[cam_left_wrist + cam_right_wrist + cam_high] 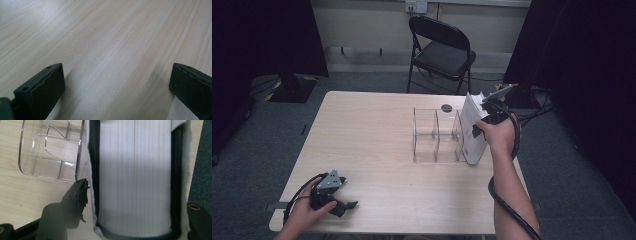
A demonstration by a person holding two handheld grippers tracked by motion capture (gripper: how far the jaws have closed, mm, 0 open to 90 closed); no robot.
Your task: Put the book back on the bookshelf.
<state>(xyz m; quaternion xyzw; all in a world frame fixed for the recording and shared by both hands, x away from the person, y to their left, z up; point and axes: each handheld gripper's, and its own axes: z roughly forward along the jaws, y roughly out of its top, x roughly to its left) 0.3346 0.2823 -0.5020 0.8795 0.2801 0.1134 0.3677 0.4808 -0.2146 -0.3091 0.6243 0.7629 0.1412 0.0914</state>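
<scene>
So the white book (473, 129) is standing upright on its bottom edge at the right end of the clear rack (434, 135), just beside the rack's outer wall rather than inside a slot, as far as I can tell. Its long axis runs up and down. The right gripper (486, 116) is right on it, jaws straddling the page block from above; in the right gripper view the book (135, 177) fills the gap between them, and the left jaw looks slightly clear of the cover, so I'd call it loosened, not clamped. All three rack slots look empty. The left gripper (343, 200) sits way off at the near left corner of the bench (372, 130), jaws wide apart over bare wood.
</scene>
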